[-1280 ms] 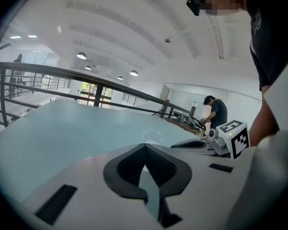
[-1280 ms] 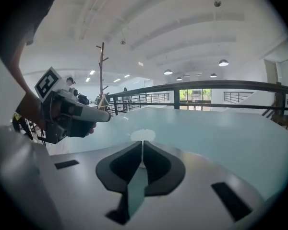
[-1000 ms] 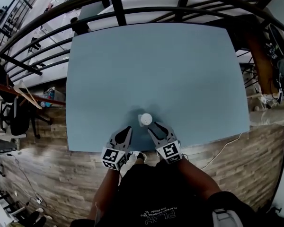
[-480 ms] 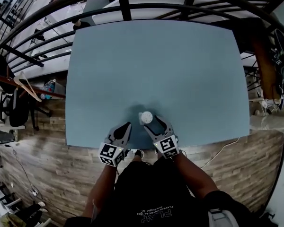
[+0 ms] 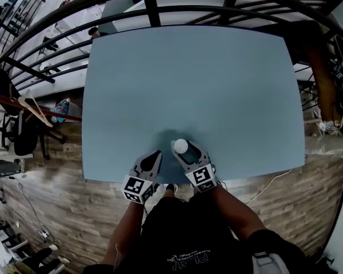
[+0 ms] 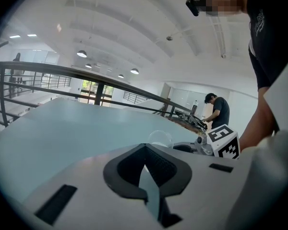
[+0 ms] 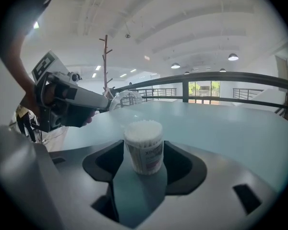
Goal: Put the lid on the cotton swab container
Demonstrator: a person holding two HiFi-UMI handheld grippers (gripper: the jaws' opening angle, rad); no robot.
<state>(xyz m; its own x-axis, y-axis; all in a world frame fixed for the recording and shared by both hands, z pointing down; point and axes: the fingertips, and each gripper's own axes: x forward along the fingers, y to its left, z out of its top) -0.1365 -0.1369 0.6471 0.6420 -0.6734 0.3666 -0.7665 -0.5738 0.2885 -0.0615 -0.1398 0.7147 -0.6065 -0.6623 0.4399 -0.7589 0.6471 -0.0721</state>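
The cotton swab container (image 5: 181,146), a small clear tub packed with white swabs (image 7: 143,146), stands upright on the blue table (image 5: 194,79) near its front edge. My right gripper (image 5: 186,152) is open around it. Its jaws have just been opening, and a gap shows on each side of the tub. The clear domed lid (image 6: 160,139) sits at the tip of my left gripper (image 5: 153,157). Those jaws are shut and seem to pinch its rim. From the right gripper view the lid (image 7: 126,99) shows just left of the tub, at the end of the left gripper (image 7: 72,102).
A black railing (image 5: 177,10) runs round the table's far side. The table's front edge (image 5: 160,178) lies just under both grippers, with wooden floor (image 5: 57,210) below. A person (image 6: 218,110) stands at a bench far behind.
The right gripper's jaws have spread apart around the container, which now stands free on the table. The left gripper has stayed where it was.
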